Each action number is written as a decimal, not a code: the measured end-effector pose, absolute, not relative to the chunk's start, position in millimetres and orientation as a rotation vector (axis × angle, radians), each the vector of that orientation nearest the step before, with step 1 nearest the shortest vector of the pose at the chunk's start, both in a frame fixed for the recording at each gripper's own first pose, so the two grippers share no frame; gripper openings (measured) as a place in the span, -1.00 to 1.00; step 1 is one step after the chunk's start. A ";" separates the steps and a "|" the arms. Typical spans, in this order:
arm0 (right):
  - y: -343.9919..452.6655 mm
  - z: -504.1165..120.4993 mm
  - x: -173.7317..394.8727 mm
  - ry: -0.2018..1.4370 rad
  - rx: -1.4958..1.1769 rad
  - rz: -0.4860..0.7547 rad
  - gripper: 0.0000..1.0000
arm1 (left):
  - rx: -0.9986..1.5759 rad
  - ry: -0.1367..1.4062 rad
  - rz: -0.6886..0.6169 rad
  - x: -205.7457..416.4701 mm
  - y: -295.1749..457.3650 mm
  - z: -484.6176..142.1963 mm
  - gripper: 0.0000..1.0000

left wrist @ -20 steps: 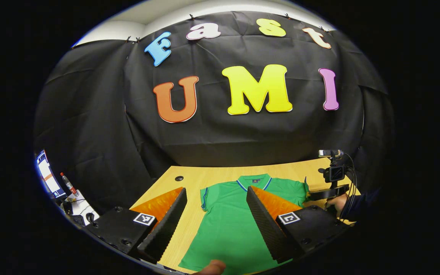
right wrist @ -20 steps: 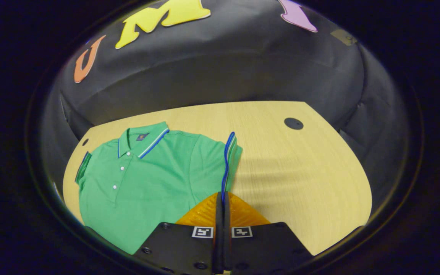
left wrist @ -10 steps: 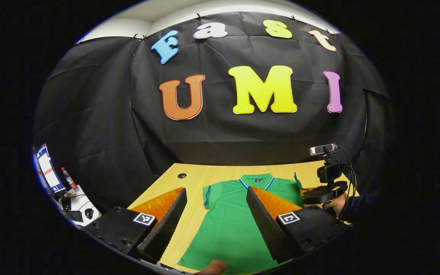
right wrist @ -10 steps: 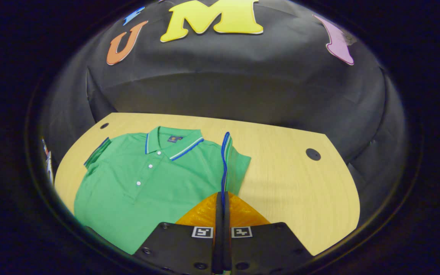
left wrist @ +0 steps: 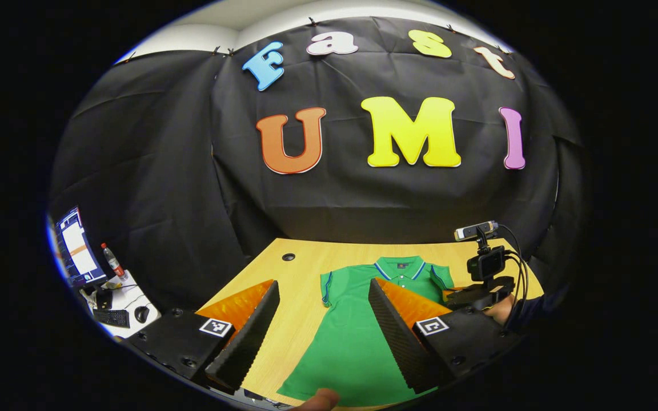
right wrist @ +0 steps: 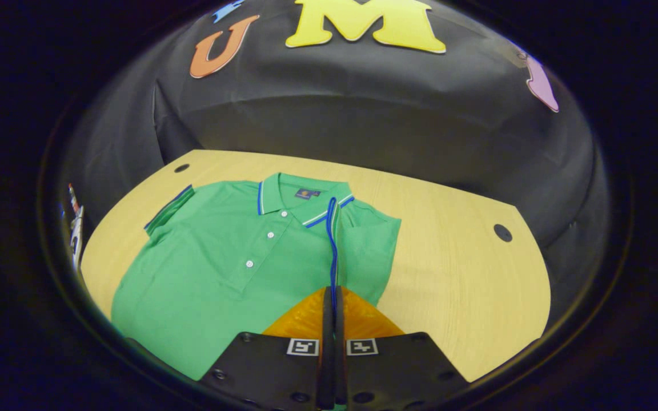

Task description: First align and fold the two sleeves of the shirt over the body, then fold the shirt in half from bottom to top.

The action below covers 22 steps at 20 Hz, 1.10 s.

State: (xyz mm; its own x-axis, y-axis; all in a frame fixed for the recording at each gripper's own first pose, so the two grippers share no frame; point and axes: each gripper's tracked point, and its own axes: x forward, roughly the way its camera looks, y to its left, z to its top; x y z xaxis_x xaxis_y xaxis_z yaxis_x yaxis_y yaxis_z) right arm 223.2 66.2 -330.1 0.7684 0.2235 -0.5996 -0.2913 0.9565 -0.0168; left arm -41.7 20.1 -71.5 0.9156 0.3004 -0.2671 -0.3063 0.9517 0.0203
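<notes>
polo shirt (right wrist: 232,257): green, flat on the wooden table (right wrist: 466,274), collar label too tiny to read
right gripper (right wrist: 333,297): pinching the blue-trimmed sleeve (right wrist: 363,245), lifted over the body
left gripper (left wrist: 323,319): fingers spread wide, hovering above the shirt's lower half

Shirt (right wrist: 232,268) flat on table (right wrist: 460,268), collar (right wrist: 300,200) toward booth wall (right wrist: 363,125), right sleeve (right wrist: 372,251) folded over body.

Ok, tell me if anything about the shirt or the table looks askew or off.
Nothing is spilled or damaged. The one uneven thing is the green shirt: its right sleeve is lifted and swung over the body, its blue-trimmed cuff pinched in the right gripper, while the left sleeve lies flat on the table. The left gripper hangs open.
</notes>
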 end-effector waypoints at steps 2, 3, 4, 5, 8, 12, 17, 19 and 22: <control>70.6 -329.4 219.6 0.650 -0.081 0.285 -0.89 | -0.042 0.288 0.318 -43.1 27.2 -79.0 1.00; 69.7 -328.4 218.3 0.651 -0.075 0.284 -0.82 | -0.052 0.294 0.324 -44.3 32.9 -83.2 1.00; 69.0 -326.5 217.9 0.649 -0.073 0.282 -0.80 | -0.058 0.301 0.329 -45.2 38.8 -86.4 1.00; 67.3 -324.3 216.1 0.645 -0.075 0.280 -0.60 | -0.060 0.308 0.334 -45.3 45.0 -89.5 1.00; 62.2 -308.4 204.1 0.631 -0.052 0.272 0.31 | -0.068 0.320 0.340 -42.4 66.6 -96.2 1.00; 51.4 -271.7 179.8 0.576 0.000 0.251 0.63 | -0.096 0.337 0.345 -25.6 98.8 -107.0 1.00; 31.9 -207.2 139.3 0.482 0.049 0.228 0.79 | -0.098 0.366 0.311 10.0 130.1 -134.0 1.00; 21.8 -180.6 119.4 0.443 0.061 0.203 0.92 | -0.108 0.394 0.287 28.5 137.0 -150.5 1.00; 8.2 -144.3 86.8 0.390 0.081 0.157 0.92 | -0.126 0.442 0.239 62.0 138.8 -178.3 1.00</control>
State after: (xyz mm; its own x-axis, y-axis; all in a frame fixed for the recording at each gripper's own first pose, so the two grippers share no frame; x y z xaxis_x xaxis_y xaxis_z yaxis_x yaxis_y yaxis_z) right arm 86.8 8.2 -144.3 0.9128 0.1676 -0.3724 -0.1365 0.9847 0.1087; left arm 62.0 138.8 -178.3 0.8766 0.2017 -0.4369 -0.2561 0.9642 -0.0687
